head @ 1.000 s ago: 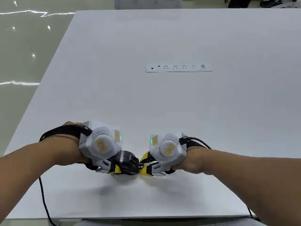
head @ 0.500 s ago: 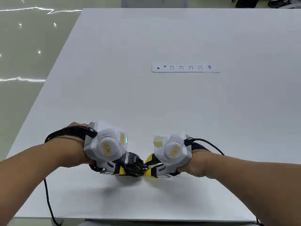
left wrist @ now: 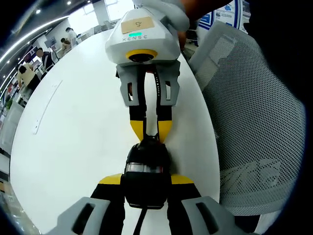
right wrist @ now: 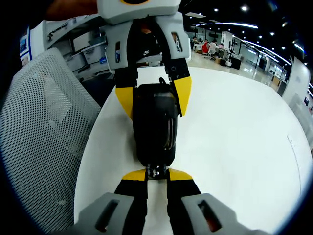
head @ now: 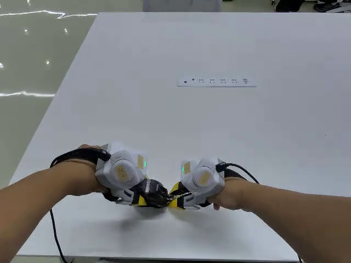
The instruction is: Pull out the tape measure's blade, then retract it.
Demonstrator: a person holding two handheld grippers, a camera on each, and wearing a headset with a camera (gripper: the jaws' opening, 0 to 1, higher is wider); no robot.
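Mesh chair (right wrist: 44, 122): nearest the person, just off the table's near edge, as both gripper views show.
Left gripper (left wrist: 146, 182): jaws set narrow and clamped on the tape measure (left wrist: 146, 166), with a yellow pad pressed to each side of the black case.
Location of tape measure: held between the two grippers, low over the near edge of the white table (head: 219, 126). Whether the case rests on the surface cannot be told.
Right gripper (right wrist: 152, 175): tips drawn almost together and pinched on the small metal end hook (right wrist: 156, 172) at the mouth of the case.
Gripper spacing: the two sets of yellow tips face each other, and the right tips stand just beside the case.
Blade: no length of it shows between the case and the right tips. It appears fully housed.
Work done: both grips are established, one on the case and one on the hook.
Work outstanding: judged from this position, the pull has not begun. The extension and the retraction both remain.
Next requirement: in my judgement, the grippers must separate along the blade's line while the hook pinch holds.
Risk: the hook is small, so a slip would let it snap back against the case.
Power strip (head: 216, 82): lies flat in mid-table, well apart from the work.
Floor (head: 33, 55): glossy, beyond the table's left edge.
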